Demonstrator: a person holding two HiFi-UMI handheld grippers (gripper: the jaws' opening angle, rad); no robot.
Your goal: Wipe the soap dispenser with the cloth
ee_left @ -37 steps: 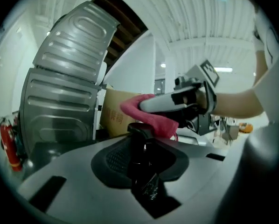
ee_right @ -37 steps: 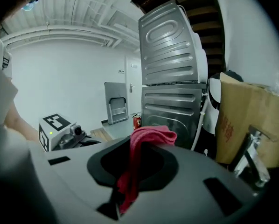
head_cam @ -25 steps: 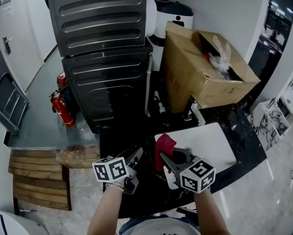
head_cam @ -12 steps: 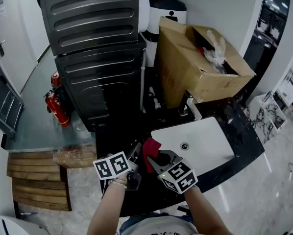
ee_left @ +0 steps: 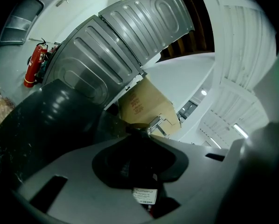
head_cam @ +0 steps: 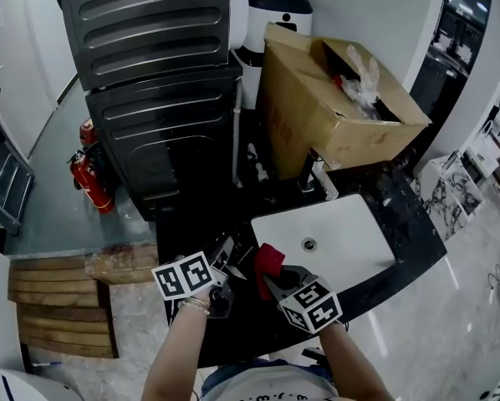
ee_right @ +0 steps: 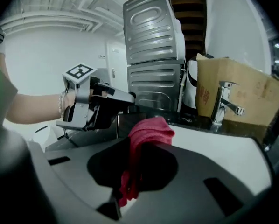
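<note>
Both jaws closed: right gripper [head_cam: 272,277], lowered, on cloth [head_cam: 269,258]; left gripper [head_cam: 221,256] seemingly on dispenser [ee_left: 130,164].

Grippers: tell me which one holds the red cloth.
The right gripper: the red cloth is pinched between its jaws. The left gripper holds a dark labelled object instead.

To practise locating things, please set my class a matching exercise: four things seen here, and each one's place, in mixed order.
1 red cloth
2 dark soap dispenser
3 brown cardboard box
4 red fire extinguisher

a on the grey floor
b in the left gripper
c behind the chrome tap
d in the right gripper

Pairs: 1-d, 2-b, 3-c, 4-a.
</note>
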